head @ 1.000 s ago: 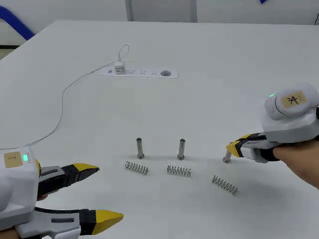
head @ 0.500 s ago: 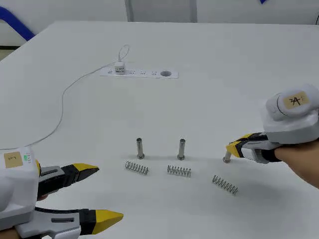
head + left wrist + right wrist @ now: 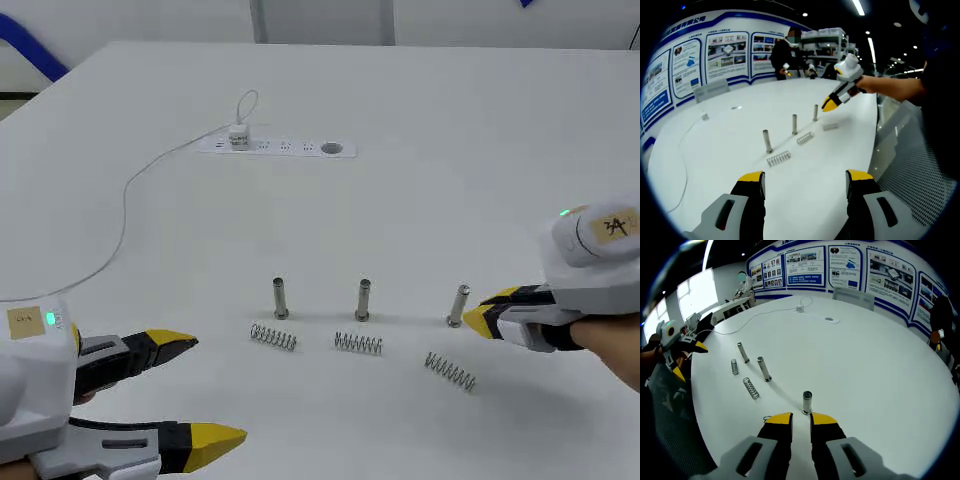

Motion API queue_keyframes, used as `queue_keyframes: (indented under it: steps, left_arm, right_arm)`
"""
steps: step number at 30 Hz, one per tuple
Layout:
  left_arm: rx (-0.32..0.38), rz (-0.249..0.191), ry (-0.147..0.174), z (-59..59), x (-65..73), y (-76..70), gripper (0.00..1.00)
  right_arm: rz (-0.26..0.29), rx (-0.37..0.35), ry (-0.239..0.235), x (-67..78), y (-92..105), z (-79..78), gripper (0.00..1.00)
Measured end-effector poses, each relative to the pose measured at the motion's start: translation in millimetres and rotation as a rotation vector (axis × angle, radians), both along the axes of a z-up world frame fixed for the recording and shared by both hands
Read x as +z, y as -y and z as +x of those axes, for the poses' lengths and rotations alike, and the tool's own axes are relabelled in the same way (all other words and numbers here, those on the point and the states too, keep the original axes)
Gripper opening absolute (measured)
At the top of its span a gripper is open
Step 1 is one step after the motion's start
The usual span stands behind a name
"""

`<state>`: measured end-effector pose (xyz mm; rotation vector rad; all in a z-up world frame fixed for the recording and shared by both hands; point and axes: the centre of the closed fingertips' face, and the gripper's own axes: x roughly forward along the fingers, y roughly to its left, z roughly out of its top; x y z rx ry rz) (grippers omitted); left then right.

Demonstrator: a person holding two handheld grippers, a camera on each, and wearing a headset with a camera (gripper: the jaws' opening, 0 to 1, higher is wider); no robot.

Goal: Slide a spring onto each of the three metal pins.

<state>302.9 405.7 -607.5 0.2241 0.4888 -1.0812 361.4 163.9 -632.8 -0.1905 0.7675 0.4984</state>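
Three upright silver metal pins (image 3: 364, 298) stand in a row at lower centre of the white table (image 3: 420, 200), with coiled steel springs (image 3: 358, 344) lying bare in front of them; the right gripper (image 3: 480, 310), jaws barely parted and empty, sits just beside the rightmost pin (image 3: 459, 304), while the left gripper (image 3: 220, 388) gapes wide at lower left

Springs (image 3: 358, 344) before pins (image 3: 363, 299), power strip (image 3: 277, 147) behind

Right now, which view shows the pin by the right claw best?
Right gripper view: the pin stands large and upright just beyond the right claw. Head view shows it small; left gripper view, tiny and far.
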Motion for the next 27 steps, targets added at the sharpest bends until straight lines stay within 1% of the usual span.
queue_keyframes:
  steps: [4,8,12,17,21,27]
  left_arm:
    - [-0.002,0.001,-0.001,-0.3,-0.4,0.1,0.67]
    - [-0.001,0.000,-0.001,-0.1,-0.2,0.1,0.67]
    - [-0.001,0.000,0.000,0.1,-0.1,0.2,0.67]
    - [0.003,-0.002,0.001,0.9,0.5,-0.3,0.67]
    - [0.004,-0.002,0.001,0.9,0.2,-0.4,0.67]
    - [0.008,-0.005,-0.001,1.4,0.0,-1.0,0.67]
  right_arm:
    - [-0.003,0.017,-0.008,0.1,-3.4,-6.8,0.15]
    - [-0.002,0.048,-0.027,-1.7,-11.1,-13.8,0.15]
    - [-0.011,0.103,-0.058,-8.9,-23.3,-20.1,0.16]
    - [-0.022,0.161,-0.085,-16.0,-36.5,-23.1,0.16]
    - [-0.046,0.199,-0.108,-24.8,-40.8,-20.3,0.16]
    - [-0.098,0.254,-0.149,-34.8,-45.7,-21.2,0.16]
